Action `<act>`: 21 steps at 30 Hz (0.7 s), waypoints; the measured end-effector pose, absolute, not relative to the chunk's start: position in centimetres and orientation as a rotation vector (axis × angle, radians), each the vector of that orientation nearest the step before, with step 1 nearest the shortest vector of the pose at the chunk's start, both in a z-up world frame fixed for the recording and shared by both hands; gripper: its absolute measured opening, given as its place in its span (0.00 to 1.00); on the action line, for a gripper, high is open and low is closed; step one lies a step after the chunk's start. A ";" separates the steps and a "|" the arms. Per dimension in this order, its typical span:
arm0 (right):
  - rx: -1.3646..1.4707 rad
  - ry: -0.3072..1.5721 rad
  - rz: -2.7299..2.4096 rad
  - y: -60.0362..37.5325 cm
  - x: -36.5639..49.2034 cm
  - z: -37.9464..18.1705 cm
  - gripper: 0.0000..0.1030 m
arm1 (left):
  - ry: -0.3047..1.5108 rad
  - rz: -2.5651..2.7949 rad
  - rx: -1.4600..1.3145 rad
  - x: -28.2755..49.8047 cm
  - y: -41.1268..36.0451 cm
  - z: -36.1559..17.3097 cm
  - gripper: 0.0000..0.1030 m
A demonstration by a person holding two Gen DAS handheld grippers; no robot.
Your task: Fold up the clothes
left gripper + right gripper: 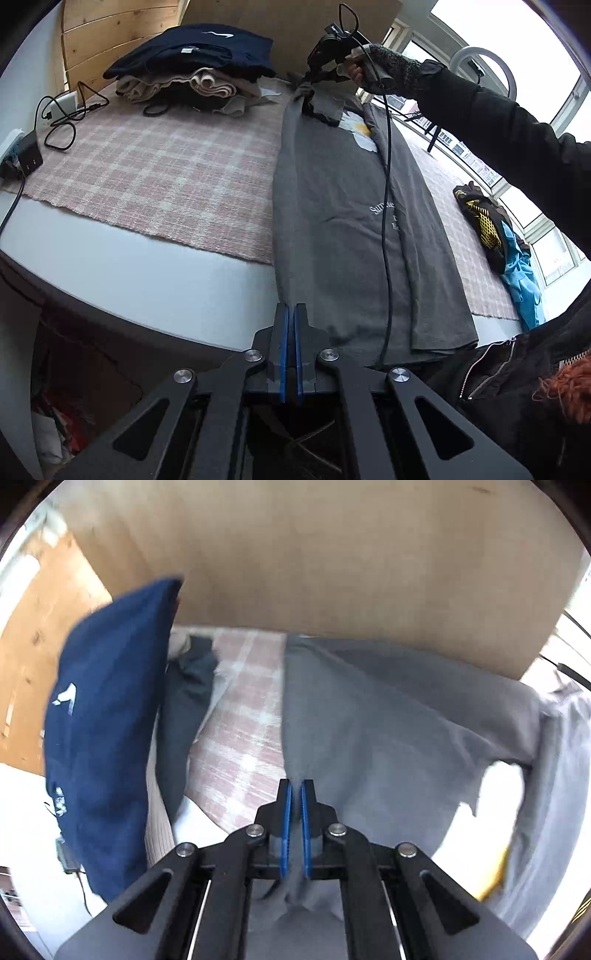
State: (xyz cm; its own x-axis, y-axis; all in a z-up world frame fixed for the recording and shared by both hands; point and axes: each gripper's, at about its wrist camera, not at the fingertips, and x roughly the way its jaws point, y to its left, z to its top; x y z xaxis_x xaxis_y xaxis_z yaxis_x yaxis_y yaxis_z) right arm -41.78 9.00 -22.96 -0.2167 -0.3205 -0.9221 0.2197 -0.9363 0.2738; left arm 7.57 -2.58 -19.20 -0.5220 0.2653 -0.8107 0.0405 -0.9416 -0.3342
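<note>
A grey T-shirt [340,206] with white print lies lengthwise on the bed, its sides folded in to form a long strip. My left gripper [294,308] is shut on its near hem at the mattress edge. At the far end, a gloved hand holds my right gripper [311,77], which pinches the shirt's other end and lifts it slightly. In the right wrist view, my right gripper [296,786] has grey fabric [369,720] clamped between its blue pads [285,812], with cloth bunched below the jaws.
A stack of folded clothes [192,62], navy on top [107,720], sits at the back left on the pink plaid blanket [166,166]. Chargers and cables [29,155] lie at the left. A black cable [386,221] crosses the shirt. Unfolded garments [480,218] lie at the right. A brown board [332,554] stands behind.
</note>
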 end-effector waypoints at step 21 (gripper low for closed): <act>1.789 -0.570 -2.174 28.2 -39.6 -22.3 0.39 | -0.270 2.309 -1.502 7.7 10.9 -18.5 0.20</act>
State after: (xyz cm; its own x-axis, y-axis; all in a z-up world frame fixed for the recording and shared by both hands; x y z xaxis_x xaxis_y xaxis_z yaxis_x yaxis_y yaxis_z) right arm -39.59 28.22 -22.30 -0.2021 -0.4440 -0.8729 -0.0412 -0.8867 0.4605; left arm 7.67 10.86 -18.48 -0.3623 0.4072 -0.8384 -0.2026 -0.9124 -0.3556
